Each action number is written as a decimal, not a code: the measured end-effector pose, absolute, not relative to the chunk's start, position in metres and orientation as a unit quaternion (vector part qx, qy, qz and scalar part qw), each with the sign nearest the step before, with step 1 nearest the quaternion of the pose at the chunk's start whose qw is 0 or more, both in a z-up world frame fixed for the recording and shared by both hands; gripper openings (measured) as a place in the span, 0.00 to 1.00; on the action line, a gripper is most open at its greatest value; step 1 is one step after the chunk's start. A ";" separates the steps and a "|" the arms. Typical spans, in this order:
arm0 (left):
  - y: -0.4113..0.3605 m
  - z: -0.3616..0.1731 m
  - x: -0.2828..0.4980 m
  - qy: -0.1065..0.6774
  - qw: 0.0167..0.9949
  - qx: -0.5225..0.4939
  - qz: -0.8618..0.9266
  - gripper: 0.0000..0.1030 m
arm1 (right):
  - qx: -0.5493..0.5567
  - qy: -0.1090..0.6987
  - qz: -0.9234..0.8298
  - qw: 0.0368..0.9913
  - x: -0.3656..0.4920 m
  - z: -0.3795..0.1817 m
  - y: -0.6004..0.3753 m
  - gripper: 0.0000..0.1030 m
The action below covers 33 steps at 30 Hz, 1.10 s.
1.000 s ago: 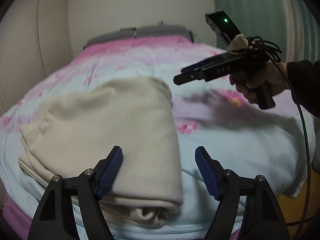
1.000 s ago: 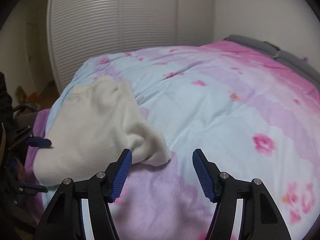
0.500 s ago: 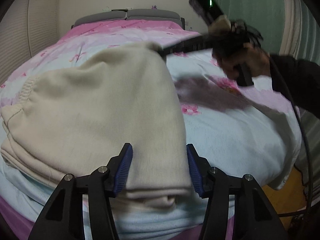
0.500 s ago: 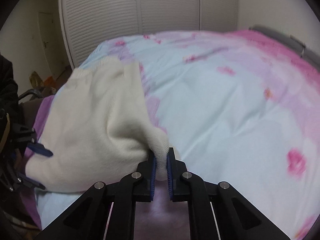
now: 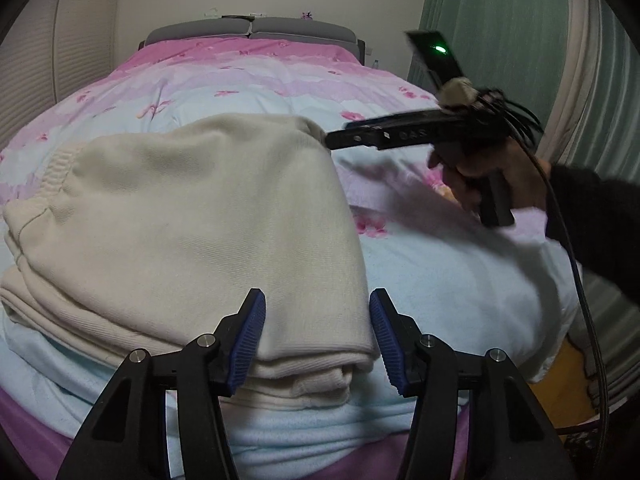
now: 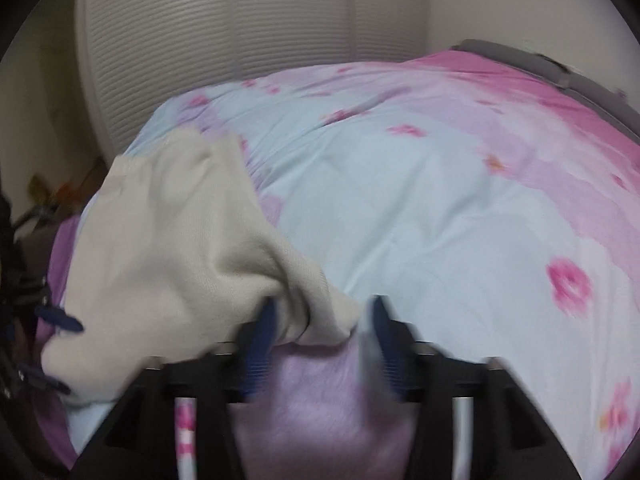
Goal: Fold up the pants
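One pair of pants (image 5: 192,216), two tools (both blue-padded), one quilt (image 5: 440,280).

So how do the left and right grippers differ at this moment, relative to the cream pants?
The left gripper straddles the near folded corner of the cream pants, pads either side of the fabric without pressing; the right gripper sits at the far corner, jaws opening, cloth between them. The left is sharp; the right is motion-blurred. Both have blue pads and point down at the pants on the floral duvet.

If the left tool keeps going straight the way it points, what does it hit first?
Most likely the folded cream pants: the left tool already straddles their near right edge, its pads not visibly pressing. Depth is hard to judge.
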State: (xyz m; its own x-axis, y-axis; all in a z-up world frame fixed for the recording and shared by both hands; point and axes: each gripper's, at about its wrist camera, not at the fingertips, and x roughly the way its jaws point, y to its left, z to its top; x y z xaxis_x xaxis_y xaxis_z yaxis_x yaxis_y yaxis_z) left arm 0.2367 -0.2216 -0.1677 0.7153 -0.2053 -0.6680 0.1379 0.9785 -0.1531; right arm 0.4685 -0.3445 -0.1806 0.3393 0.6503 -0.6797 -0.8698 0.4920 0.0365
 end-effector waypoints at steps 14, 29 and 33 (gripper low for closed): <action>-0.067 -0.104 0.212 0.297 0.951 -0.082 0.000 0.83 | 0.022 0.255 0.225 0.940 0.294 -0.123 -0.371 0.87; 0.053 -0.144 0.250 0.371 0.907 -0.199 -0.030 0.86 | 0.267 0.299 0.074 0.913 0.219 -0.168 -0.328 0.95; 0.055 -0.166 0.257 0.387 0.893 -0.225 -0.042 0.86 | 0.287 0.316 0.068 0.902 0.216 -0.183 -0.330 0.95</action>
State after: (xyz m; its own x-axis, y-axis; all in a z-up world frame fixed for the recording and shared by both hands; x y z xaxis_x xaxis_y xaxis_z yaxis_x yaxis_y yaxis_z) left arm 0.2570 0.0551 -0.1661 0.6966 -0.2502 -0.6724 -0.0989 0.8947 -0.4355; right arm 0.2156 -0.3300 -0.1833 0.7909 0.3043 -0.5309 0.0586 0.8260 0.5607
